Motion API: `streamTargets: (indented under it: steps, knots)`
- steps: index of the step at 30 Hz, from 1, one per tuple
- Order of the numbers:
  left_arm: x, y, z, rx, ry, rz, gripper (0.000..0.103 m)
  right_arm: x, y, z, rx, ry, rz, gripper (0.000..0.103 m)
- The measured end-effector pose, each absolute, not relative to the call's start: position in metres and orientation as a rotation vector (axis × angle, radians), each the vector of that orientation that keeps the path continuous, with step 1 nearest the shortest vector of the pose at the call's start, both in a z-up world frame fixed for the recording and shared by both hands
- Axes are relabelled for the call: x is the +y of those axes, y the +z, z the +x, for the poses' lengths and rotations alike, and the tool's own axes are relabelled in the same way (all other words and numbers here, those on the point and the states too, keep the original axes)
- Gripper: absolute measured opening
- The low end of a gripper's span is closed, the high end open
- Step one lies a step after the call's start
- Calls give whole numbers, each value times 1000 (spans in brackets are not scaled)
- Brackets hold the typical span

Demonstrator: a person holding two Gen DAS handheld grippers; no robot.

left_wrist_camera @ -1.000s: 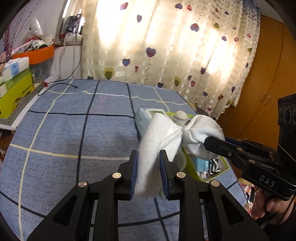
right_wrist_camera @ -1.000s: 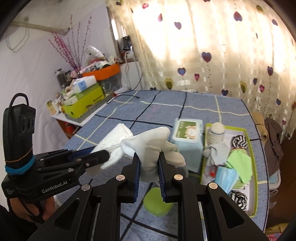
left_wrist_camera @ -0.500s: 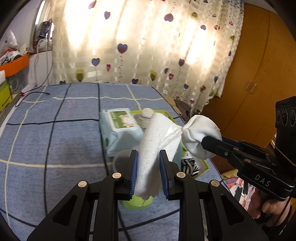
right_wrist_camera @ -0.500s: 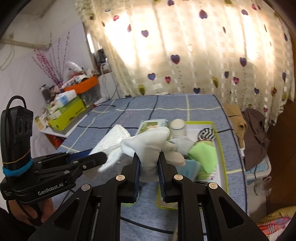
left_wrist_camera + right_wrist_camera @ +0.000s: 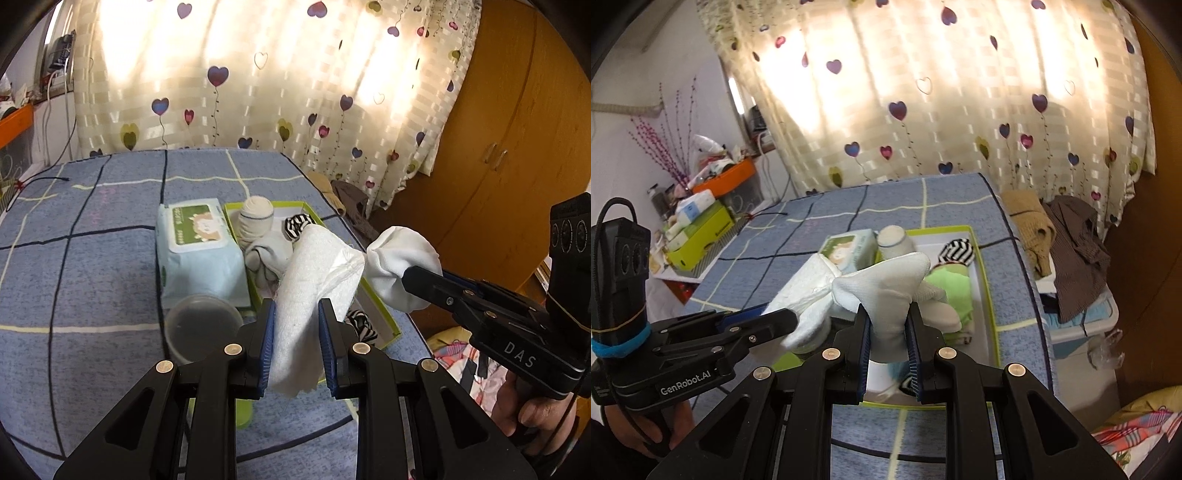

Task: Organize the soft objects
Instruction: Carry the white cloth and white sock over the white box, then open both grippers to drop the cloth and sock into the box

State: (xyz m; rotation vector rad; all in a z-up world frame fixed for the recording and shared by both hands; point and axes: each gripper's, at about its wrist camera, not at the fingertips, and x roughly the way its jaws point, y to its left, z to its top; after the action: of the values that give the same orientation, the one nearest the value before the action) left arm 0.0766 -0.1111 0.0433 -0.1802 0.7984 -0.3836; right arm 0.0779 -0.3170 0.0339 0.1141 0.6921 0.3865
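Observation:
Both grippers hold one white sock stretched between them above the green tray (image 5: 384, 325). My left gripper (image 5: 295, 325) is shut on the sock's ribbed cuff end (image 5: 314, 280). My right gripper (image 5: 886, 332) is shut on the smooth toe end (image 5: 886, 284); it also shows in the left wrist view (image 5: 402, 269). The tray (image 5: 982, 295) holds rolled white socks (image 5: 256, 216), striped socks (image 5: 956, 251) and a green cloth (image 5: 951, 284).
A pack of wet wipes (image 5: 195, 247) lies left of the tray on the blue checked table (image 5: 92, 258). A green cup with a clear lid (image 5: 201, 325) stands under my left fingers. Clothes (image 5: 1071, 236) lie past the table's right edge. Boxes (image 5: 701, 229) stand at the far left.
Both grippers have carried the sock to the right, from over the bare tablecloth to above the tray. The grips on the sock are unchanged.

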Motion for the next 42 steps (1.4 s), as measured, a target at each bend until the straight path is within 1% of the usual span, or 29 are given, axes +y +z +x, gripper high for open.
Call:
streamTargets:
  steps: [15, 36, 42]
  knots:
    - [-138, 5, 99, 908, -365, -199, 24, -336, 1, 102, 764, 354, 145, 17]
    - [-161, -24, 126, 986, -351, -195, 24, -347, -39, 130, 857, 343, 141, 18]
    - [-170, -29, 130, 1004, -376, -182, 31, -346, -47, 143, 872, 341, 139, 18]
